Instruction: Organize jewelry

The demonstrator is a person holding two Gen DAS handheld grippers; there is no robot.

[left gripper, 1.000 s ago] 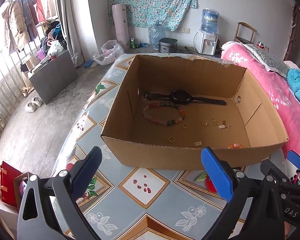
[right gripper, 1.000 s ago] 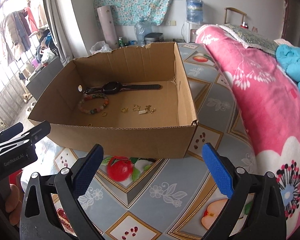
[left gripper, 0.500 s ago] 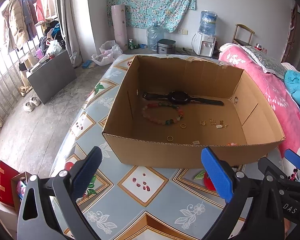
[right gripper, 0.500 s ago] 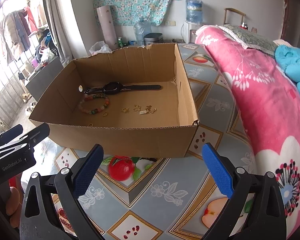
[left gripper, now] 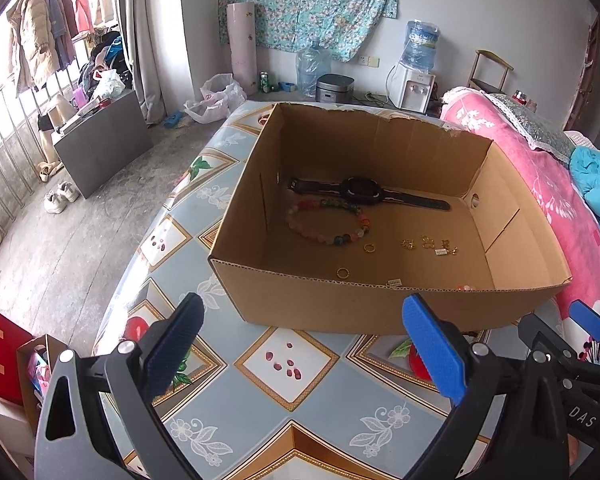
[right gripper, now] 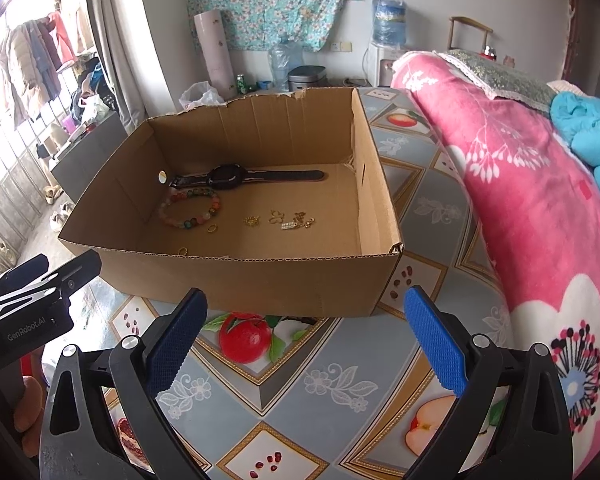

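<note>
My left hand-held gripper [left gripper: 300, 344] and right hand-held gripper [right gripper: 306, 334], both open, face the box [left gripper: 364, 304]; the watch [left gripper: 364, 192] lies crosswise, seemingly nearer my left.

In an open cardboard box [left gripper: 380, 304], a black watch [left gripper: 364, 192] lies flat with its strap spread out, a multicoloured bead bracelet [left gripper: 328, 226] just beside it, two gold rings [left gripper: 370, 247] and small gold charms [left gripper: 430, 245] nearby.
</note>
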